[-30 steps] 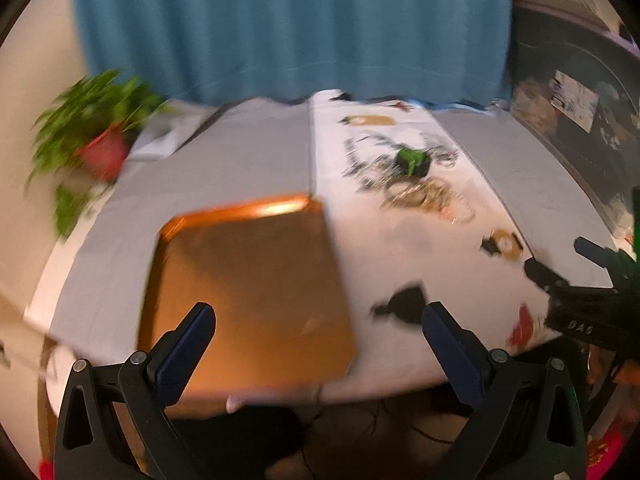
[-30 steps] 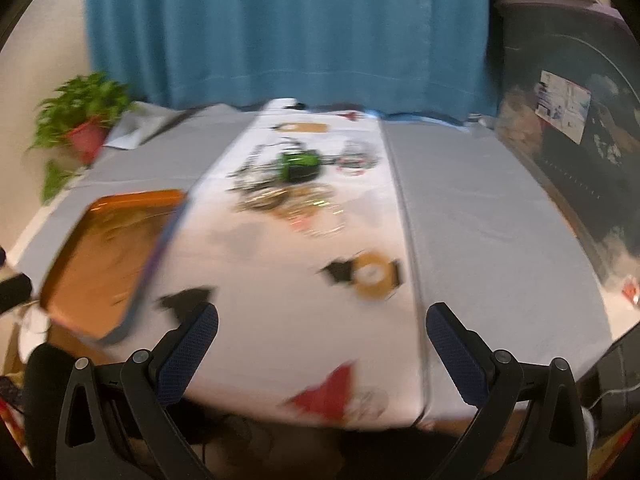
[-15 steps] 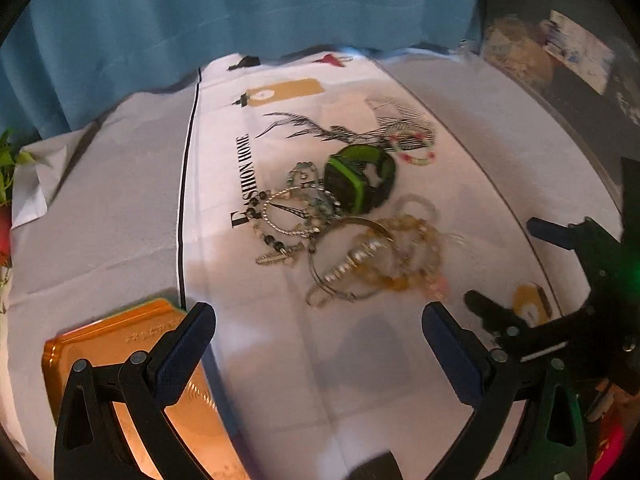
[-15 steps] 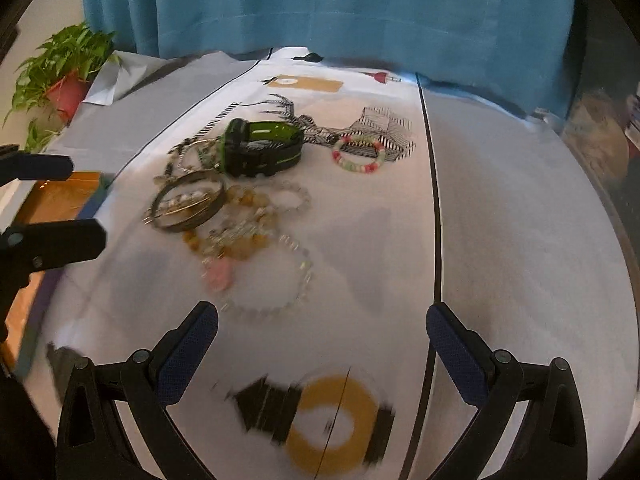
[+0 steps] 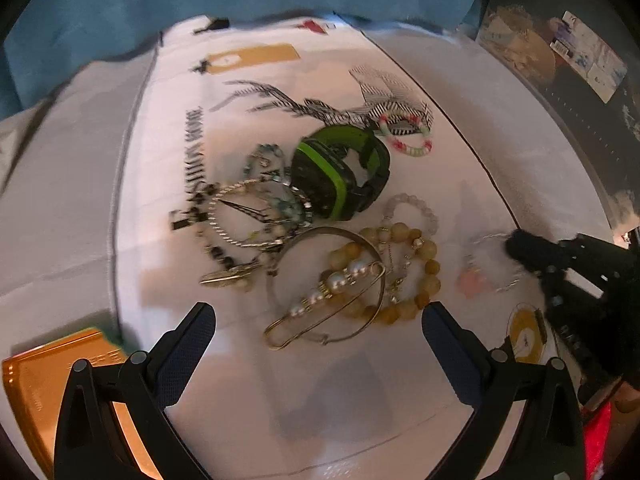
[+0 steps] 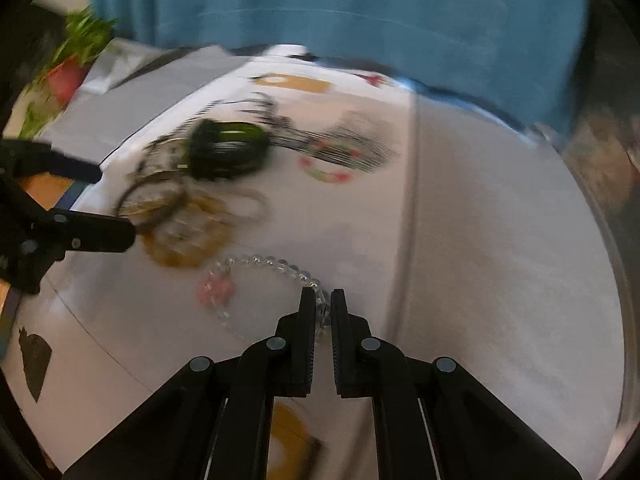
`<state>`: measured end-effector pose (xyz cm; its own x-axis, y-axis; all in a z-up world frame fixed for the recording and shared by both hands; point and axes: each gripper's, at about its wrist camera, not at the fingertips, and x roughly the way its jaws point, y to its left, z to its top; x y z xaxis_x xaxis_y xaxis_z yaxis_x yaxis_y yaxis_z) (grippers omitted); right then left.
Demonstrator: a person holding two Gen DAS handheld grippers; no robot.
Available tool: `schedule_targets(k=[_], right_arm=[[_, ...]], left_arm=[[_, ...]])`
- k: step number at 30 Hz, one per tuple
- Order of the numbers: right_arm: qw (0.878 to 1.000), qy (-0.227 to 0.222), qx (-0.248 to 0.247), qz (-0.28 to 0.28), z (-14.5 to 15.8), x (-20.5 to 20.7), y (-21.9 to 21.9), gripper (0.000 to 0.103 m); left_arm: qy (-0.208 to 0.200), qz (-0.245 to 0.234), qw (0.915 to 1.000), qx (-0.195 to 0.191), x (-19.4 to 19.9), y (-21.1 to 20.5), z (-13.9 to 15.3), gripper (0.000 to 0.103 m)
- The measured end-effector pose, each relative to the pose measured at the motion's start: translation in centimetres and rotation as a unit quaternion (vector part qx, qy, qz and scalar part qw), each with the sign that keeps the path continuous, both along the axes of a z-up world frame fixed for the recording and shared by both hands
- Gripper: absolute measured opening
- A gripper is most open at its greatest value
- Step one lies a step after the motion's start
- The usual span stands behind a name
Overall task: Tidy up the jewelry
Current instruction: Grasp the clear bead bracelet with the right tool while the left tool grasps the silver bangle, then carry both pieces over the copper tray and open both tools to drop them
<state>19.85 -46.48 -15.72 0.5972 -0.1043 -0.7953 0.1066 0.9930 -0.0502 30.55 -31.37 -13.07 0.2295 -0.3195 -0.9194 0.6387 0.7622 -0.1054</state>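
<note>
Beads of the clear bracelet (image 6: 276, 266) sat pinched in the right hand-held gripper (image 6: 322, 300), right of the jewelry pile (image 5: 320, 232) on the table (image 6: 500, 260). Left hand-held gripper (image 5: 316, 332) hung open. Lifting slowly should help avoid snagging.

A table in a home, laid out with jewelry

A domestic room is suggested by a round table (image 5: 500, 92) covered with grey cloth (image 6: 500, 240) and a white printed runner (image 5: 248, 368), backed by a blue curtain (image 6: 360, 4). A potted green plant (image 6: 74, 60) in a red pot is seen at the table's far left edge. Bracelets and a green-and-black watch (image 5: 340, 172) are spread in a loose pile on the runner, with an orange tray (image 5: 36, 380) lying at the near left. Dark furniture (image 5: 580, 92) with stickers is glimpsed at the right, too blurred to be identified.
</note>
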Motion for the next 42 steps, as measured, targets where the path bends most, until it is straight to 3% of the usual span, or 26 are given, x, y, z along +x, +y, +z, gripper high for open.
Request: schedule_targets(k=[3, 4, 5, 8, 10, 18, 25, 31, 42], right_arm=[[1.000, -0.001, 0.007, -0.022, 0.0, -1.1, -1.8, 0.008], [1.000, -0.002, 0.007, -0.024, 0.0, -1.3, -1.9, 0.008], [1.000, -0.003, 0.006, -0.024, 0.0, -1.4, -1.9, 0.008], [1.000, -0.003, 0.005, -0.029, 0.1, -1.4, -1.7, 0.008], [0.999, -0.016, 0.012, -0.030, 0.7, -2.1, -1.4, 0.008], [0.996, -0.077, 0.003, -0.040, 6.0, -5.2, -0.2, 0.008], [0.993, -0.111, 0.012, -0.031, 10.6, -10.1, 2.3, 0.008], [0.993, -0.117, 0.007, -0.020, 12.8, -15.5, 7.0, 0.008], [0.992, -0.122, 0.000, 0.033, 14.4, -22.3, 16.3, 0.008]], left_arm=[[0.024, 0.007, 0.9997, -0.002, 0.6, -0.5, -0.8, 0.095], [0.011, 0.009, 0.9999, -0.008, 0.6, -0.6, -0.6, 0.086], [-0.001, 0.011, 0.9999, -0.006, 0.6, -0.6, -0.4, 0.058], [0.000, 0.017, 0.9996, -0.024, 0.3, 0.0, 0.7, 0.058], [-0.022, 0.010, 0.9992, -0.033, -0.7, 0.7, 2.1, 0.058], [-0.084, -0.003, 0.9942, -0.067, -5.8, 3.9, 8.4, 0.058], [-0.123, 0.033, 0.9875, -0.094, -11.9, 10.1, 12.2, 0.058], [-0.153, 0.069, 0.9818, -0.088, -18.0, 16.8, 13.6, 0.058], [-0.155, 0.127, 0.9744, -0.102, -24.9, 26.3, 13.1, 0.058]])
